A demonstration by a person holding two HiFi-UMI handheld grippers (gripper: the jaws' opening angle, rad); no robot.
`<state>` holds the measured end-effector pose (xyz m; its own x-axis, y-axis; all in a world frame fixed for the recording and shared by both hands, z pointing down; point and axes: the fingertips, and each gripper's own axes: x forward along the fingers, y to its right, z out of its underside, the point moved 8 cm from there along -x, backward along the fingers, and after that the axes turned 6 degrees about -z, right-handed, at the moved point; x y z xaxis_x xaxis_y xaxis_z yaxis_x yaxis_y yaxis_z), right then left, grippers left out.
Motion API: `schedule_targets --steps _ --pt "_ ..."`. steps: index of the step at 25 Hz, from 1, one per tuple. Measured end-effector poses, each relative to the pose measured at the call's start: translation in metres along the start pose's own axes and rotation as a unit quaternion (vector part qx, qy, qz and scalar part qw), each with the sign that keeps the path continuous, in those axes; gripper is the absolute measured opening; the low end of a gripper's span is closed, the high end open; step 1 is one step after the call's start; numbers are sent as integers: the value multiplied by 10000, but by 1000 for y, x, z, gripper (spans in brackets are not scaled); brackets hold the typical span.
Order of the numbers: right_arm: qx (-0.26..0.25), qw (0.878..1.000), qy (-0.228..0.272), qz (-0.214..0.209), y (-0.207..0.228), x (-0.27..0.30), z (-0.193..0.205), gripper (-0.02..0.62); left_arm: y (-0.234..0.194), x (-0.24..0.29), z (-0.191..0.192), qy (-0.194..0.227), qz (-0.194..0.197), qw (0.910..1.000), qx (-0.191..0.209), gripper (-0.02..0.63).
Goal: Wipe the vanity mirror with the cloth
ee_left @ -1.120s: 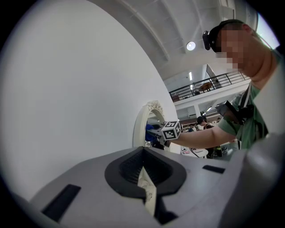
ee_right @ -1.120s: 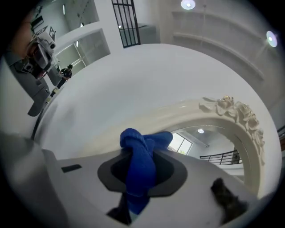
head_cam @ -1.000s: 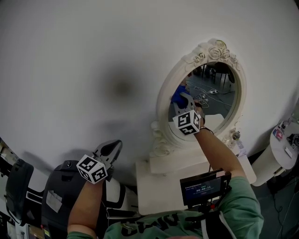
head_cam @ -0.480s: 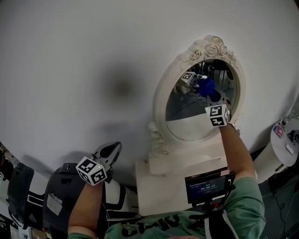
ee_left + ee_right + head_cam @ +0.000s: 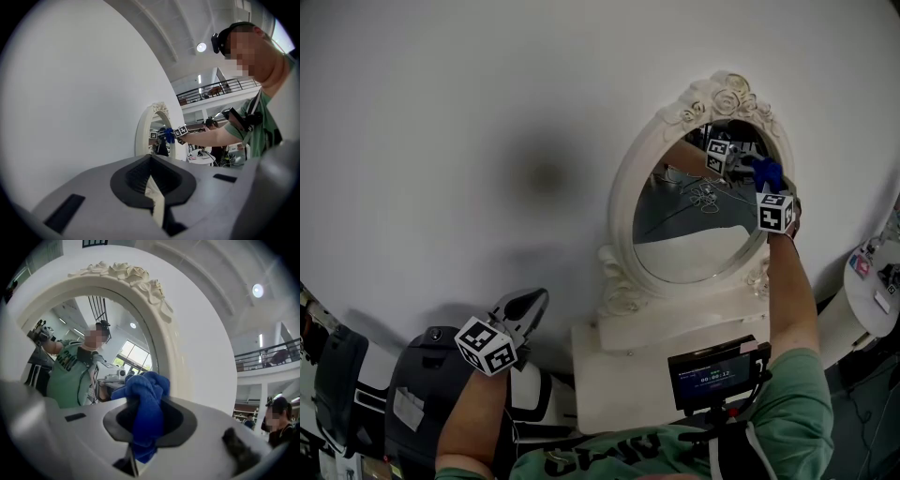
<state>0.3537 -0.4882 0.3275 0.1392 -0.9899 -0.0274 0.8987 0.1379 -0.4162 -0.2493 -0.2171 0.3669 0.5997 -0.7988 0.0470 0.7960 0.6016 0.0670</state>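
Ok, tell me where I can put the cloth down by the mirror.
Bare patch: the white stand top, in front of the mirror base. The round table at right already holds things.

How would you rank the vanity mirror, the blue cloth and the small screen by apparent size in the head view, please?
1. vanity mirror
2. small screen, though nearer the camera
3. blue cloth, smallest

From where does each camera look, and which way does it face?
Head view: from the head, down at the mirror; both forearms, left tool, right tool show.
Left gripper view: from the left tool, sideways toward the mirror; its shut jaws and the person's right arm show.
Right gripper view: close at the mirror's frame; its jaws hold the cloth.
All three show mirror and cloth.
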Motion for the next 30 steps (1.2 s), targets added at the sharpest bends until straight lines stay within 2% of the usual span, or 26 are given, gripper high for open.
schedule_targets --steps 3,6,9,11,14,16,17,20,25,27,30 --pt "-98 9999 -119 75 2 3 0 69 0 0 -1 24 -5 10000 -14 6" --pt "122 9997 -217 55 -1 -1 -7 69 2 -2 -2 48 25 10000 -3 6" --pt "-219 9979 336 -506 -48 -27 -34 69 3 -8 -2 63 44 10000 35 6" --pt "-567 9868 972 -1167 -106 -51 -59 70 1 -9 -1 69 38 10000 20 6" --pt "-1014 9559 1809 -2080 -199 -89 -95 71 0 -7 -1 71 50 10000 -22 6" --pt "-1338 9357 2136 -2468 -249 -113 -117 71 2 -6 -1 90 63 9999 -31 6" --pt "-1422 9306 2188 -2567 -266 -120 -123 71 3 -7 -1 101 69 9999 -31 6" --pt "-1322 9332 2113 -2588 -285 -118 -127 70 4 -9 -1 98 76 9999 -17 6" --pt "-1579 9292 2209 -2508 -274 -111 -124 71 0 -13 3 63 9 10000 -28 6" --pt "-1499 9363 2120 -2363 -251 -102 -114 71 1 -11 4 49 3 10000 -62 6" --pt "-1121 9558 1817 -2021 -200 -81 -87 71 4 -6 6 -9 43 10000 -75 6"
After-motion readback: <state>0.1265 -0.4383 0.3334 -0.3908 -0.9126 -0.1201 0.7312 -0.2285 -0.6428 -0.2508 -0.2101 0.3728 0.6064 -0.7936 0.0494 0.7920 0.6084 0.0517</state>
